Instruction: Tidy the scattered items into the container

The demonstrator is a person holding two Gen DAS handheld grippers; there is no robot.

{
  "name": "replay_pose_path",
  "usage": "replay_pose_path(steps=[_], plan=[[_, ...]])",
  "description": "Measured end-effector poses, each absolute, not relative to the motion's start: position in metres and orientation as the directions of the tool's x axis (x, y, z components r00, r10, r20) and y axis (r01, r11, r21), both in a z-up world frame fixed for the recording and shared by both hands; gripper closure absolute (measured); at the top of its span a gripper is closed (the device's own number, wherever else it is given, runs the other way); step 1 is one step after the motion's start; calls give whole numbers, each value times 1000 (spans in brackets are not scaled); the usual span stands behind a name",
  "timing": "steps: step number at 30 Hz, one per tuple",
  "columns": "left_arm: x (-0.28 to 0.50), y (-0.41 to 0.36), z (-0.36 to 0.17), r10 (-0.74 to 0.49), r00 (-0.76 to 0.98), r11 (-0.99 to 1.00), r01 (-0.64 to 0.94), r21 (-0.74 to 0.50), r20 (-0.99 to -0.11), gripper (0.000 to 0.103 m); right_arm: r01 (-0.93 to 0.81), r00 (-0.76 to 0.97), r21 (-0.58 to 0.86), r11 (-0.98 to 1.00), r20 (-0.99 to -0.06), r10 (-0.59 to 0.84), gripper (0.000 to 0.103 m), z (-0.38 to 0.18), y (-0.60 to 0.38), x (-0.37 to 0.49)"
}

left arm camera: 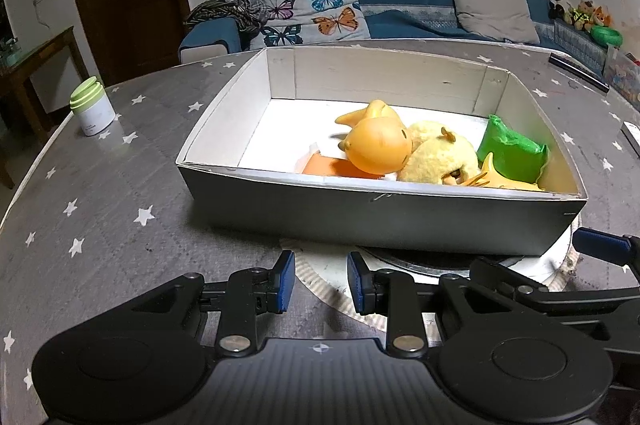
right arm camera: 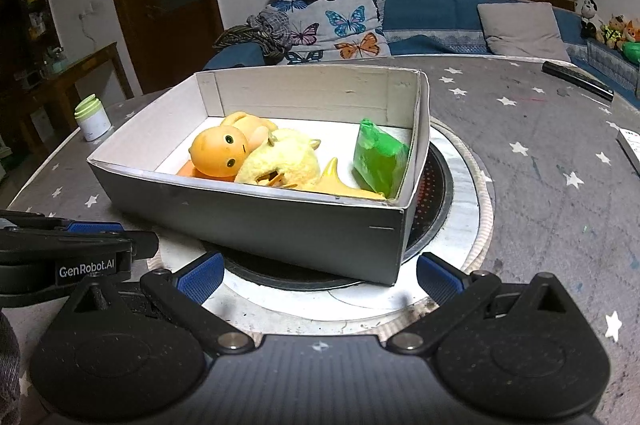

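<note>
Nearest, both grippers hang low over the star-printed table (left arm camera: 100, 185) in front of the box, neither holding anything: the left gripper (left arm camera: 321, 281) has its blue pads a modest gap apart, and the right gripper (right arm camera: 320, 275) is spread wide. The right one's finger also shows at the left view's right edge. Just beyond them the grey cardboard box (left arm camera: 384, 221) sits partly over a round white inset with a dark centre (right arm camera: 448, 185) in the tabletop, which leaves its near wall facing both tools. Inside, crowded toward the right end, lie an orange round-headed toy (left arm camera: 378, 145), a yellow plush (left arm camera: 440, 157), a yellow plastic piece (right arm camera: 340, 181) and a green packet (right arm camera: 378, 161) leaning near the end wall; the left part of the floor shows bare. Out on the table, well apart from the box, a white jar with a green lid (left arm camera: 91, 111) stands at the far left, and a dark bar (right arm camera: 576, 81) and a white card edge (right arm camera: 630, 149) lie to the right. Nothing blocks the way to the jar. Farther back a blue sofa (left arm camera: 420, 9) carries a butterfly cushion (left arm camera: 312, 9).
</note>
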State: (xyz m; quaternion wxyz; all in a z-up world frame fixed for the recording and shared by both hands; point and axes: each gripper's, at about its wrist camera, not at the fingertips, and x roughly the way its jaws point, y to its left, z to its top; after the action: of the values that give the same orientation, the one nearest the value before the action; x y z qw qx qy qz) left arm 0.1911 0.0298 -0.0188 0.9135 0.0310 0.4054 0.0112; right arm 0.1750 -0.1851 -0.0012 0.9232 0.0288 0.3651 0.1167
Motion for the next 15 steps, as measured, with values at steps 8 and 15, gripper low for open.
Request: replay_pose_path(steps=[8,15], plan=[[195,30,-21,45,664,998,6,65,-746,73,-190,703,133,973,-673,230,0,-4,-184,178],[197,32,-23,44,660,998,5,62,-750,73,-188,702,128,974,-676,224,0,-6,-183,181]])
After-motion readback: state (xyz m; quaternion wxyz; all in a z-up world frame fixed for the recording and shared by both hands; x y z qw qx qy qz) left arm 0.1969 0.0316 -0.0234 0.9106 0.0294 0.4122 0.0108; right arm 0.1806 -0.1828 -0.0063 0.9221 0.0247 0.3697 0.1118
